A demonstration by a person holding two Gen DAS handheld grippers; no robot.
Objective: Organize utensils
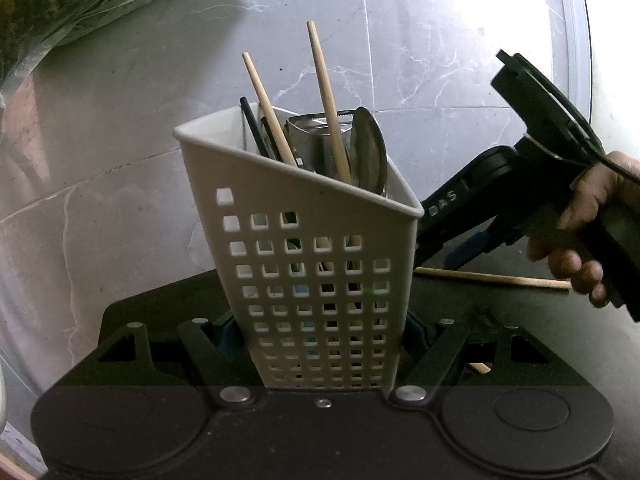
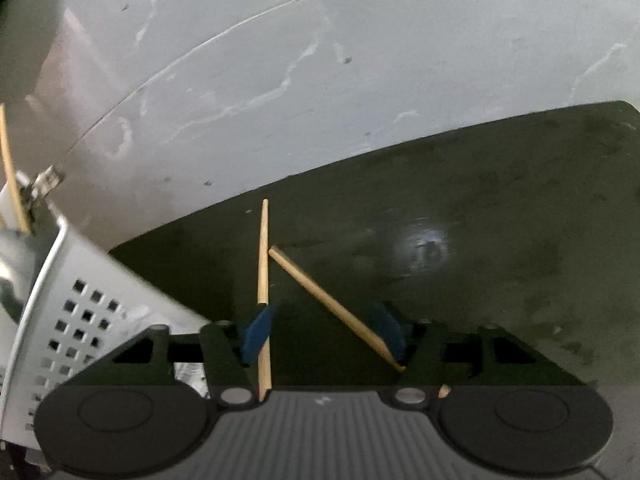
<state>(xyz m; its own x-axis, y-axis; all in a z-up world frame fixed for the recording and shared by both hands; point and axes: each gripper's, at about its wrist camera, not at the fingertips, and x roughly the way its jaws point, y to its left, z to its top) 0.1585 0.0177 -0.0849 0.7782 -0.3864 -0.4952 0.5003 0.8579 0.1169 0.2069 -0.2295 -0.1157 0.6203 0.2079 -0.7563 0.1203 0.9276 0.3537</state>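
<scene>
A white perforated utensil holder (image 1: pixel 304 280) stands tilted between the fingers of my left gripper (image 1: pixel 324 334), which is shut on its lower walls. Inside it are two wooden chopsticks (image 1: pixel 332 108), a metal spoon (image 1: pixel 370 152) and dark-handled utensils. My right gripper (image 2: pixel 324 332) stands open low over a dark mat (image 2: pixel 480 220). Two loose chopsticks lie there: one (image 2: pixel 263 256) runs past the left blue pad (image 2: pixel 258 332), the other (image 2: pixel 320 292) lies slanted across the gap toward the right finger. The holder (image 2: pixel 80 300) shows at the left of the right wrist view.
A person's hand (image 1: pixel 580 240) grips the right gripper's handle to the right of the holder. A chopstick (image 1: pixel 492 278) lies on the mat beneath it. Grey marbled tiles (image 1: pixel 120 160) surround the mat. A plastic-wrapped bundle (image 1: pixel 60 0) sits at the far left.
</scene>
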